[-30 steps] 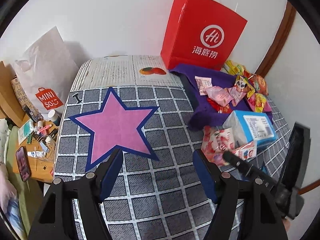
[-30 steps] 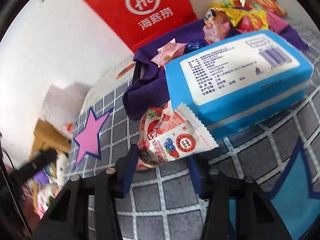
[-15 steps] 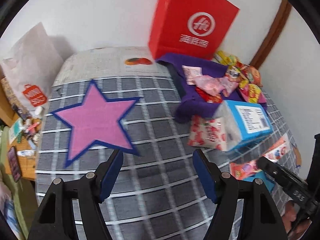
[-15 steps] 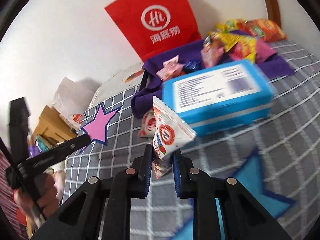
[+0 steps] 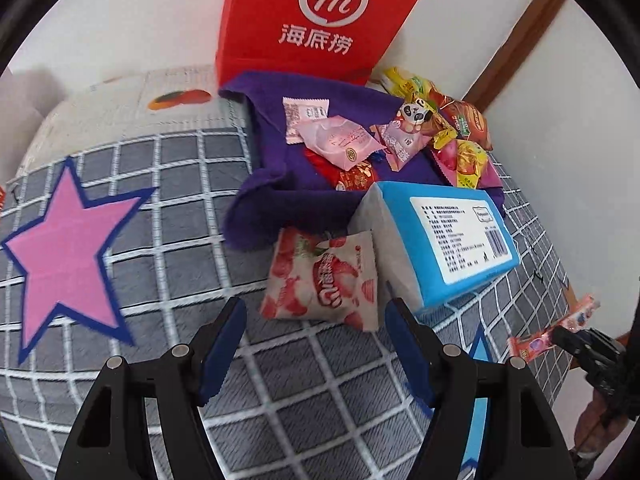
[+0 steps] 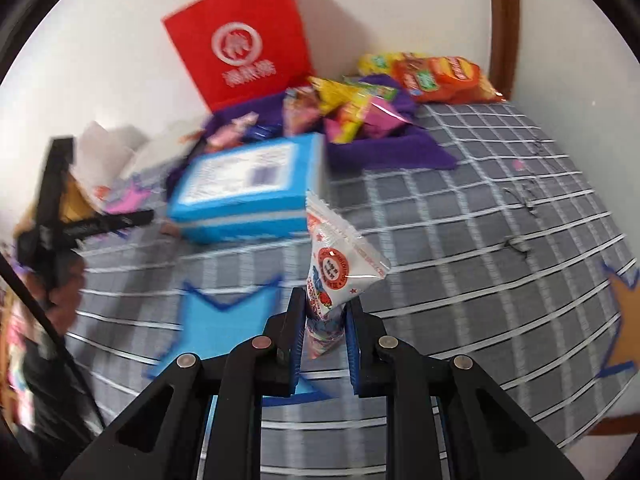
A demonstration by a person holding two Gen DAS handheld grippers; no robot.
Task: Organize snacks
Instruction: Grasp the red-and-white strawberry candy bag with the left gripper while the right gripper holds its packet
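Observation:
My right gripper (image 6: 325, 312) is shut on a white snack packet with red and blue print (image 6: 338, 256), held up above the checked bedcover; the same packet (image 5: 556, 330) shows at the right edge of the left wrist view. My left gripper (image 5: 316, 320) stands open just short of a strawberry snack packet (image 5: 324, 276), which lies against the blue tissue pack (image 5: 444, 236). Several more snacks (image 5: 380, 136) lie on a purple cloth (image 5: 264, 184) in front of the red paper bag (image 5: 320, 20).
The bedcover (image 5: 180, 240) is grey with white checks, a pink star (image 5: 64, 248) at left and a blue star (image 6: 224, 320). Orange and yellow crisp bags (image 6: 440, 76) sit in the far corner by the wall. A person's hand (image 6: 60, 292) holds the left gripper.
My right gripper closed on the white packet, lifted it and swung right, away from the blue pack. My left gripper moved right and down toward the strawberry packet, jaws unchanged.

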